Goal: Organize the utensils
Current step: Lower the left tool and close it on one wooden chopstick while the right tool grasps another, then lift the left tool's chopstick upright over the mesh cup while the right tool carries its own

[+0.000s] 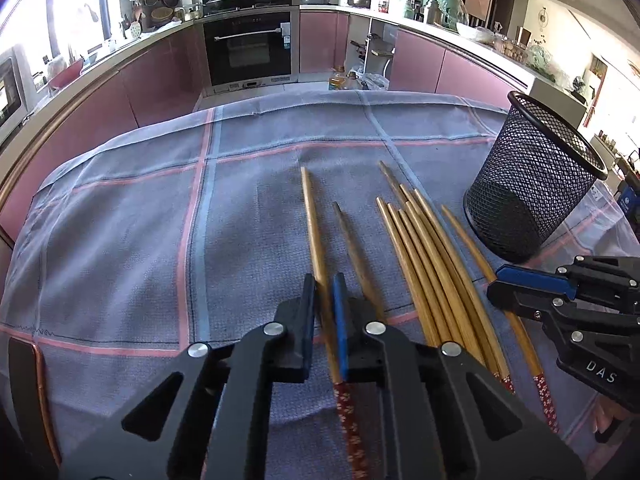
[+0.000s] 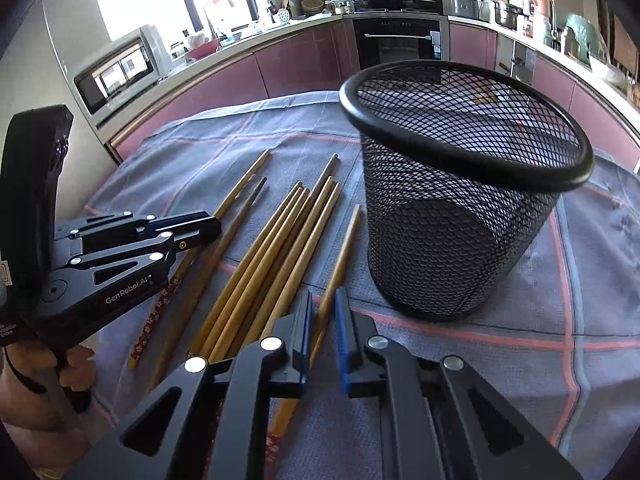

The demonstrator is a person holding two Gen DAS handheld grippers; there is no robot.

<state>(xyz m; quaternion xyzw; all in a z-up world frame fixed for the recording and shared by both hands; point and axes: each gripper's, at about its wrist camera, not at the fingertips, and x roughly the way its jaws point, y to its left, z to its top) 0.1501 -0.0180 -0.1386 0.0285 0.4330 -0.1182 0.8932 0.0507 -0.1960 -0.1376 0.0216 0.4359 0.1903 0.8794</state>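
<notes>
Both grippers clamped on chopsticks, cloth-covered table.
Left wrist: left gripper (image 1: 325, 280) pinches leftmost chopstick (image 1: 313, 224); cup (image 1: 532, 184) stands far right.
Right wrist: right gripper (image 2: 324, 300) grips lone stick (image 2: 340, 264) between bundle (image 2: 272, 248) and cup (image 2: 460, 208).

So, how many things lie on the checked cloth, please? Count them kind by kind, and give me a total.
wooden chopsticks: 9 (the middle bundle is tight, so one more could be hidden)
black mesh cup: 1
Total: 10
</notes>
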